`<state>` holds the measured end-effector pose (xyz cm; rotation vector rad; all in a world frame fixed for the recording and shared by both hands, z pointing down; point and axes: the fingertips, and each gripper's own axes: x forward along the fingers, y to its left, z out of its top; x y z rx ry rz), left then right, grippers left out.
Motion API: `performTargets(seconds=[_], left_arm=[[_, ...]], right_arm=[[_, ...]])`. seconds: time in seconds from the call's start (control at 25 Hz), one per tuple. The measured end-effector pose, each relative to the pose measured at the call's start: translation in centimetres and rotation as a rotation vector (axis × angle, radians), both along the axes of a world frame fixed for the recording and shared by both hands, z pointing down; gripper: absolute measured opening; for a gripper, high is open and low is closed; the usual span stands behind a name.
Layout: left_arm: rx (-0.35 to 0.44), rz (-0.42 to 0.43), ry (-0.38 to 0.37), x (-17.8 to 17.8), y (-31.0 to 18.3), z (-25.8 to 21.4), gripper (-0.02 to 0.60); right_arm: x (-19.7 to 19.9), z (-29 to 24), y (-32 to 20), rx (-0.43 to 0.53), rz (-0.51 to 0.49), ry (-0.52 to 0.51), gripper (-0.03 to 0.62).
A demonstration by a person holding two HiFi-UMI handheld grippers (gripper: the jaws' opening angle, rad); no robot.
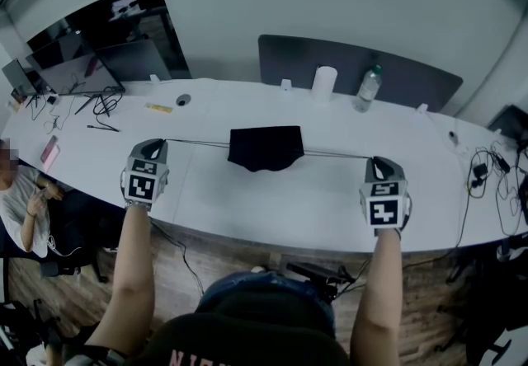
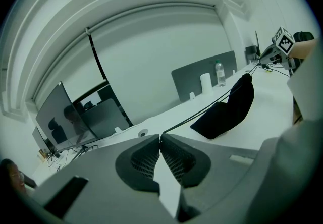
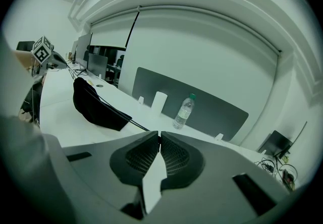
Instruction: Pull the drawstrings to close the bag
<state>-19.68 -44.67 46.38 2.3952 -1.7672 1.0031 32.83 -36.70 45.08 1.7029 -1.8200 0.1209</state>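
A long white desk (image 1: 272,199) is seen, and a black bag (image 1: 266,147) is laid near its middle, flat toward the near side, with its corded edge seen raised above the desk in the left gripper view. A grey divider panel (image 1: 355,68) is stood behind the bag, reaching off to the bag's right. The left gripper (image 1: 161,143) is held well to the left of the bag and the right gripper (image 1: 373,161) well to the right of it, both at about the bag's own level across the desk. A clear bottle (image 1: 367,88) is stood behind the bag and to its right, before the panel, and a white roll (image 1: 324,82) is stood upright nearer the bag than the bottle is. The left drawstring (image 1: 196,143) is stretched taut from the bag's left side and is pinched between the pressed-together fingers (image 2: 174,155) of the left gripper. The right drawstring (image 1: 334,155) is stretched taut from the bag's right side and is pinched likewise between the closed fingers (image 3: 174,157) of the right gripper
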Motion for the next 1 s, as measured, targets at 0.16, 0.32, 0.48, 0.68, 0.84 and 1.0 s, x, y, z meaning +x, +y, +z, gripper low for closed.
performTargets(seconds=[0.16, 0.32, 0.48, 0.68, 0.84, 1.0], left_arm=[[0.001, -0.008, 0.004, -0.6, -0.1, 0.0, 0.015], [0.004, -0.016, 0.015, -1.1, -0.2, -0.2, 0.015], [0.006, -0.023, 0.017, -1.5, -0.1, -0.2, 0.015], [0.007, -0.024, 0.018, -1.7, -0.1, -0.3, 0.015], [0.010, -0.037, 0.076, -1.5, -0.2, -0.3, 0.015], [0.037, -0.096, 0.266, -1.3, -1.0, -1.7, 0.015]], right_arm=[[0.1, 0.0, 0.0, 0.002, 0.006, 0.004, 0.008], [0.0, -0.1, -0.1, 0.003, 0.010, -0.014, 0.008], [-0.1, -0.1, -0.1, 0.003, 0.008, -0.010, 0.008], [0.0, -0.2, 0.0, 0.001, 0.012, -0.005, 0.008], [0.1, -0.4, 0.1, 0.012, 0.042, -0.033, 0.008], [0.5, -1.9, -0.5, 0.064, 0.121, -0.157, 0.009]])
